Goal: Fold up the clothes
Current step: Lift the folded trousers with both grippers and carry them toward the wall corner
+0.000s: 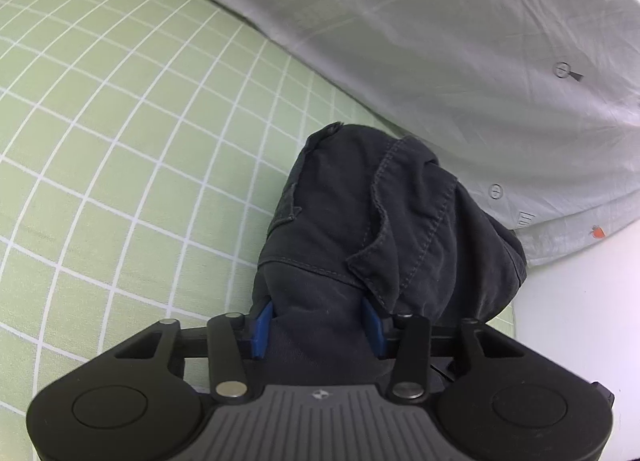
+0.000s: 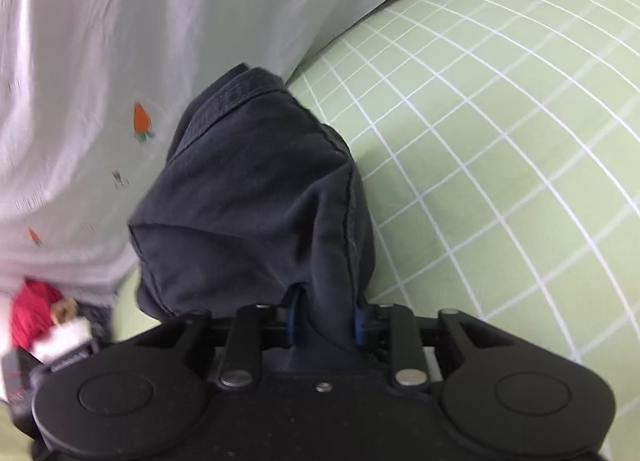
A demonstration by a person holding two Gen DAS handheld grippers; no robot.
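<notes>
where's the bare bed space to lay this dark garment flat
Free: the green checked sheet left of the dark garment in the left wrist view, and right of it in the right wrist view. Crowded: the pale carrot-print cover behind it, and red clutter at the bed edge.

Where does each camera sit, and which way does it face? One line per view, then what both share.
Left wrist: on the left gripper, looking along its fingers, down at the dark garment it pinches.
Right wrist: on the right gripper, looking down at the dark garment it pinches.
Shared: garment, checked sheet, carrot-print cloth.
</notes>
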